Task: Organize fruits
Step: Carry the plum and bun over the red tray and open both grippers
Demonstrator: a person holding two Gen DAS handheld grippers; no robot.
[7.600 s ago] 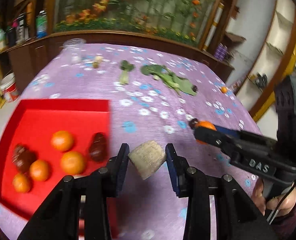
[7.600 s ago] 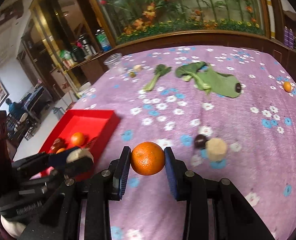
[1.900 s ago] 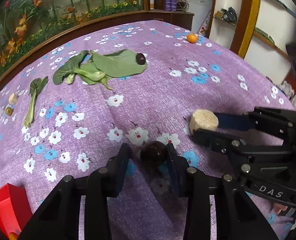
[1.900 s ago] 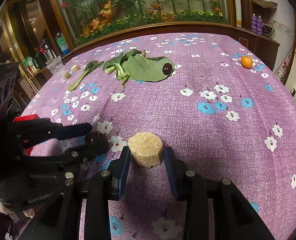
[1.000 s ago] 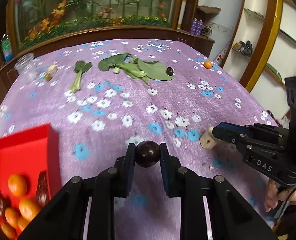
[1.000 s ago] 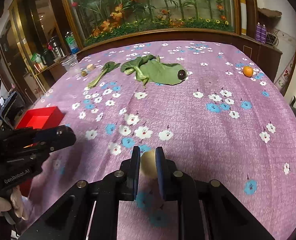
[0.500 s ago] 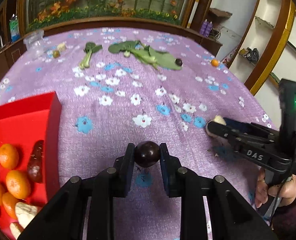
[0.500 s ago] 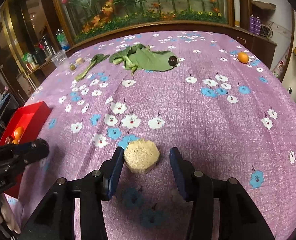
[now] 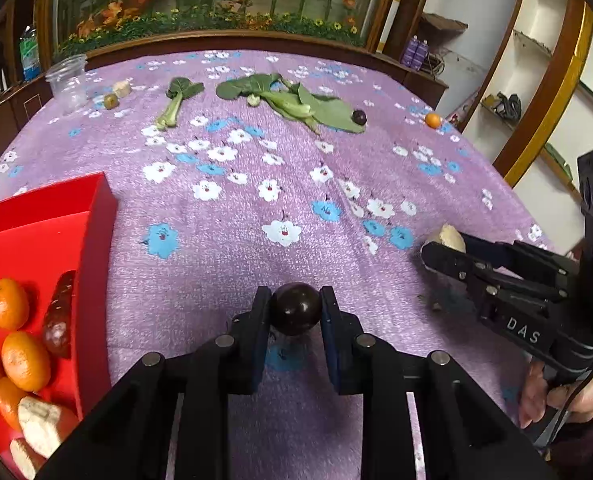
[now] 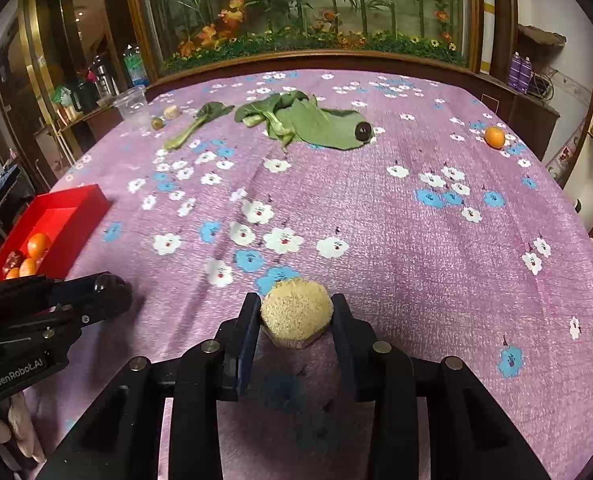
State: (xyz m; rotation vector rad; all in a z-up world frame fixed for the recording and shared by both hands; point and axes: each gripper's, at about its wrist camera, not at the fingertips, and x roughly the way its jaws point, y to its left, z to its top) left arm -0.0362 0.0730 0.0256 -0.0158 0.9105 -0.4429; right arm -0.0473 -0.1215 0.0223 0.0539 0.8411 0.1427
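A dark round fruit (image 9: 295, 314) is clamped between the pads of my left gripper (image 9: 295, 304), just above the purple flowered cloth and right of the red tray (image 9: 36, 216). The tray holds several oranges (image 9: 8, 304), a dark brown fruit and pale chunks. A beige rough chunk (image 10: 296, 310) sits between the fingers of my right gripper (image 10: 296, 316). Its jaws are closing and both pads touch the chunk's sides. In the left wrist view the right gripper (image 9: 442, 246) shows at the right with the chunk at its tip.
Leafy greens (image 9: 296, 100) lie at the far middle with another dark fruit (image 9: 359, 117) on a leaf. A small orange (image 10: 494, 137) lies far right. A clear plastic cup (image 9: 66, 80) and two small pieces stand far left. A hand (image 9: 556, 400) grips the right handle.
The right jaws opened wide around the beige chunk and have since narrowed onto its sides. The left gripper still holds the dark fruit and has shifted little.
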